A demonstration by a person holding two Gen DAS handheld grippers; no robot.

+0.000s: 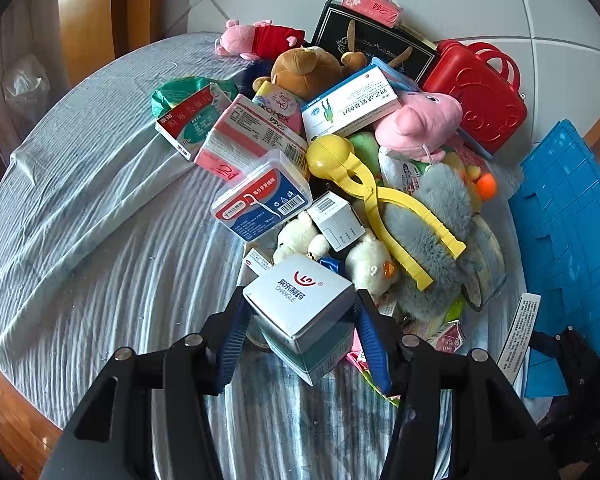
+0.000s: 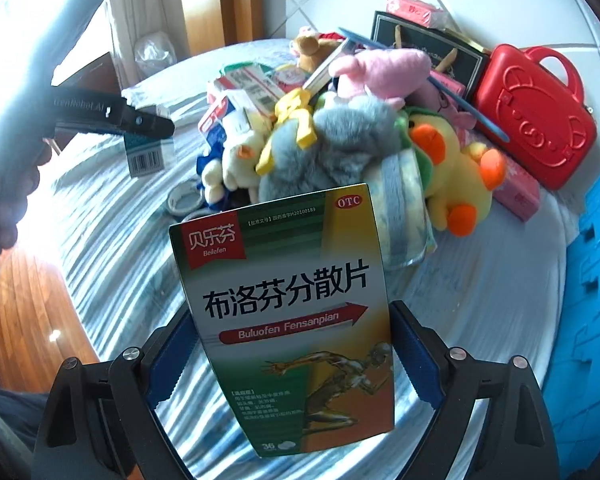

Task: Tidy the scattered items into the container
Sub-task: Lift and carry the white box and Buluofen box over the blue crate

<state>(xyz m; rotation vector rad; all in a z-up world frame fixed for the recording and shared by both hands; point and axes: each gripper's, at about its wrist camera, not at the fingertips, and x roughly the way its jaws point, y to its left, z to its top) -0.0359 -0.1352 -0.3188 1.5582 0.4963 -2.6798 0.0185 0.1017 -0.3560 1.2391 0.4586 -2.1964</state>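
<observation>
My left gripper (image 1: 300, 320) is shut on a small white and teal medicine box (image 1: 300, 300), held above the striped cloth. In the right wrist view that same box (image 2: 150, 156) hangs from the left gripper (image 2: 156, 126) at the far left. My right gripper (image 2: 290, 344) is shut on a flat green and orange ibuprofen box (image 2: 288, 320), its blue pads pressed on both side edges. Behind both lies a heap of scattered items: plush toys, cartons and a yellow plastic clamp (image 1: 380, 200). The blue crate (image 1: 572, 216) stands at the right edge.
A red plastic case (image 1: 480, 92) and a black box (image 1: 372, 44) sit at the far side of the heap. The round table is covered by a striped cloth (image 1: 100, 220). White floor tiles and wooden furniture lie beyond. A hand holds the left gripper's grip (image 2: 4, 200).
</observation>
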